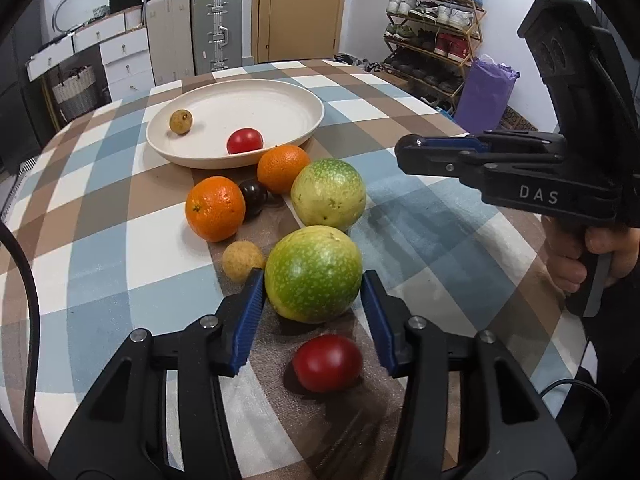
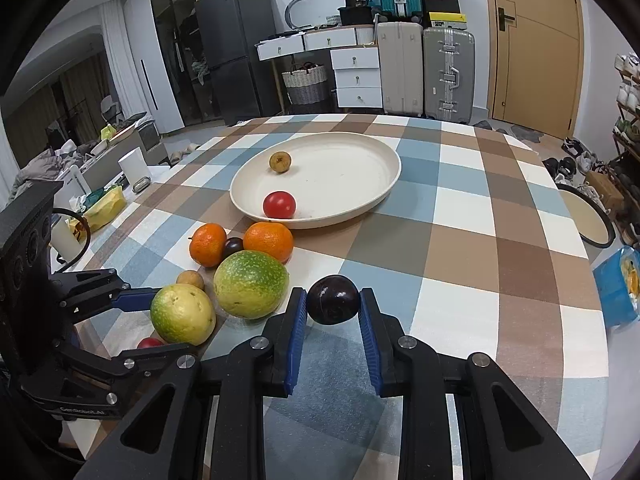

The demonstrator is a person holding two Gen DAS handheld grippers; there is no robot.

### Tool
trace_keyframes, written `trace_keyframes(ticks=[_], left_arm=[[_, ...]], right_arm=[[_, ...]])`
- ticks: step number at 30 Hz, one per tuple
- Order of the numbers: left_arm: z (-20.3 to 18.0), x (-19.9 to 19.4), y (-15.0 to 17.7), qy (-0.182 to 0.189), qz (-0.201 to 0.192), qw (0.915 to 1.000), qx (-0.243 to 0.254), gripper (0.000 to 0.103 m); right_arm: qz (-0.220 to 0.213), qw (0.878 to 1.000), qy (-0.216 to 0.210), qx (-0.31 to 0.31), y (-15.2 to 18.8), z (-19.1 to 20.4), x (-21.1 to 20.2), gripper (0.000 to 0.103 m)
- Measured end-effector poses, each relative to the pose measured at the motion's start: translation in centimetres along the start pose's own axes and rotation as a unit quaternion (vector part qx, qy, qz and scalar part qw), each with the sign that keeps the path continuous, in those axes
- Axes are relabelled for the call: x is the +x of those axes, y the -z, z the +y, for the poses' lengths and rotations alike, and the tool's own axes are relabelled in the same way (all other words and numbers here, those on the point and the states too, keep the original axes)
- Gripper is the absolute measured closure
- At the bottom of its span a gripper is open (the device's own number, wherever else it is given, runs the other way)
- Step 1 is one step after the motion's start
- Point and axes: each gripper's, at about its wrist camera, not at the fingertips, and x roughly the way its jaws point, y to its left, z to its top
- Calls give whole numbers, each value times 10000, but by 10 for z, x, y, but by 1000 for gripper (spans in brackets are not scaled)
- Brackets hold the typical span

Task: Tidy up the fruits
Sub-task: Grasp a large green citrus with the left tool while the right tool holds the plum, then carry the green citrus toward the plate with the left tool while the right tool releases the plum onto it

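Note:
A cream plate [image 1: 280, 92] holds a brown longan [image 1: 181, 121] and a red tomato [image 1: 245, 141]. In front of it lie two oranges [image 1: 215, 208], a dark plum [image 1: 253, 197], two green-yellow round fruits [image 1: 328, 194], a longan [image 1: 243, 261] and a tomato [image 1: 327, 362]. My left gripper [image 1: 313, 280] is open with its blue pads on either side of the nearer green fruit [image 1: 313, 274]. My right gripper [image 2: 333, 300] is shut on a dark plum [image 2: 333, 299], above the checked cloth right of the fruit group; it also shows in the left wrist view [image 1: 412, 148].
The round table has a checked cloth [image 2: 480, 240]. Off its left edge stand a white canister [image 2: 134, 166] and yellow packets [image 2: 102, 208]. A blue bin [image 2: 618, 284] sits beyond the right edge. Suitcases [image 2: 448, 74] and drawers stand behind.

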Motion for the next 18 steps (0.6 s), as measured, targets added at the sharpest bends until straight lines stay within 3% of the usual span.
trace_keyframes(ticks=[18], left_arm=[[12, -23, -9, 127, -467, 9984, -301, 57]], right_arm=[[-114, 9998, -147, -43, 0, 7, -2, 76]])
